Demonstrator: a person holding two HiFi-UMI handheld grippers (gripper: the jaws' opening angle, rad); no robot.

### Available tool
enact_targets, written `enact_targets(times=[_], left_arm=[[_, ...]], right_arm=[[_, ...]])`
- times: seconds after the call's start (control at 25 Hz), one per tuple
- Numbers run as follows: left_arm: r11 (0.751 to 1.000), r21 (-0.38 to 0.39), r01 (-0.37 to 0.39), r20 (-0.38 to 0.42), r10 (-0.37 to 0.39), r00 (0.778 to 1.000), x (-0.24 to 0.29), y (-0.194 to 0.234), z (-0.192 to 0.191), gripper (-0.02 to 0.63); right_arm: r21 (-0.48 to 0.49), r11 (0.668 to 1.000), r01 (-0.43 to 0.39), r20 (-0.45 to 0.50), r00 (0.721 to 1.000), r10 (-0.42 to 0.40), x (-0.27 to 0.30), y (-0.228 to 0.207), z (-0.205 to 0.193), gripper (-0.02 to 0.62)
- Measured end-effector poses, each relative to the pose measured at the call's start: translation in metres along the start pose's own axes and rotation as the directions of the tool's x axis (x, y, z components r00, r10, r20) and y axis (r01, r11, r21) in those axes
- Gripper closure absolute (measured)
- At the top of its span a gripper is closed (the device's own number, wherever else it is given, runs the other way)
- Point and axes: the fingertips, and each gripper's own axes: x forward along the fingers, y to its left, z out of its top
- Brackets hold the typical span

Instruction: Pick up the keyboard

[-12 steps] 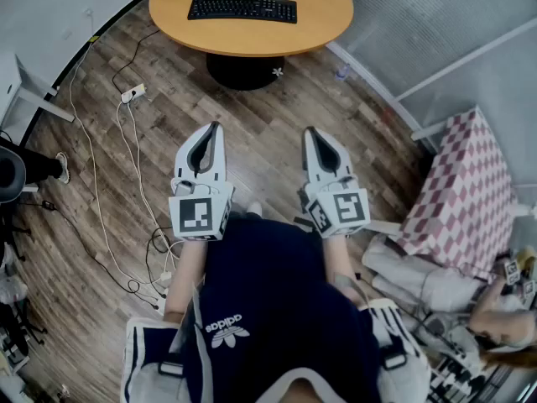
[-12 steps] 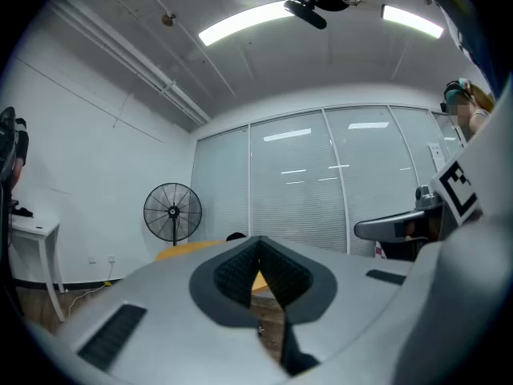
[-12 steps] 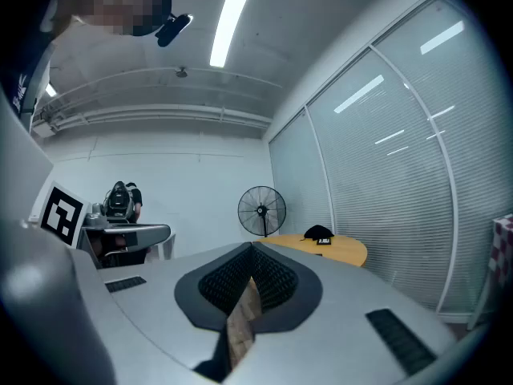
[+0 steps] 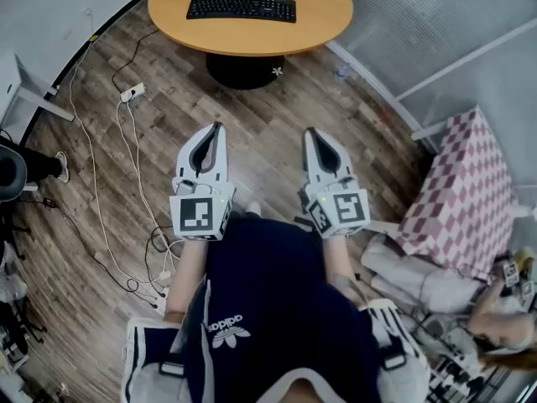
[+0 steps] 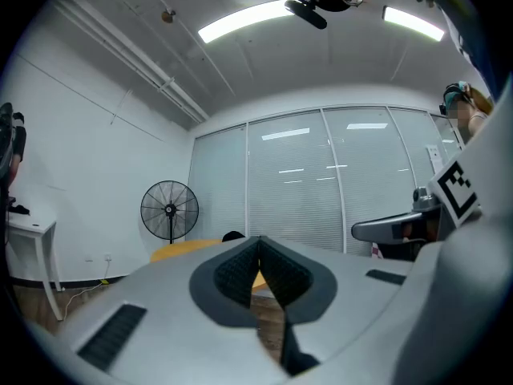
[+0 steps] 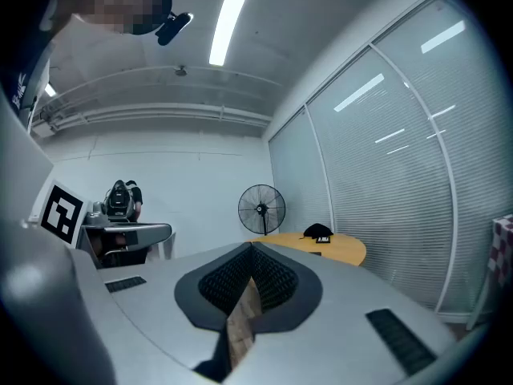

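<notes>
A black keyboard [image 4: 242, 8] lies flat on a round orange table [image 4: 323, 19] at the top of the head view. My left gripper [image 4: 217, 126] and right gripper [image 4: 308, 130] are held side by side over the wooden floor, well short of the table. Both are shut with nothing between the jaws. In the left gripper view the shut tips [image 5: 259, 239] point level toward the orange table's edge [image 5: 172, 251]. In the right gripper view the shut tips [image 6: 251, 247] point toward the orange table [image 6: 341, 249], which carries a dark object [image 6: 318, 232]. The keyboard is not visible in either gripper view.
White and black cables [image 4: 126, 141] and a power strip [image 4: 132, 93] lie on the floor at left. A red-checked cloth [image 4: 466, 196] sits at right. The table stands on a black base [image 4: 243, 70]. A standing fan [image 5: 169, 210] is by the far wall. A glass partition [image 4: 436, 23] runs at upper right.
</notes>
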Motion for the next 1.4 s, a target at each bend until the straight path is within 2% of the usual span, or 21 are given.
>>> enact_targets(times=[0.32,0.72,0.96,1.24,1.4], left_arm=[[1.000,-0.009,0.007,0.004,-0.007,1.000,0.004,0.001,0.001,0.603],[0.999,-0.015,0.030,-0.057,-0.031,0.998,0.023,0.021,-0.016,0.603],[0.998,-0.030,0.057,-0.060,-0.058,0.996,0.063,0.053,-0.020,0.603],[0.994,-0.004,0.110,-0.049,-0.110,0.993,0.134,0.108,0.005,0.603],[0.992,-0.001,0.127,-0.036,-0.127,0.991,0.161,0.132,0.015,0.603]], right_arm=[[-0.001,0.999,-0.039,0.012,0.999,0.039,0.004,0.004,0.000,0.589],[-0.007,0.999,-0.041,-0.023,0.999,0.041,0.035,0.002,-0.008,0.589],[-0.040,0.998,-0.045,-0.045,0.998,0.044,0.085,0.002,-0.010,0.589],[-0.057,0.998,-0.031,-0.043,0.999,0.028,0.169,0.003,0.017,0.589],[-0.069,0.998,0.010,-0.044,0.999,-0.013,0.200,0.001,0.024,0.589]])
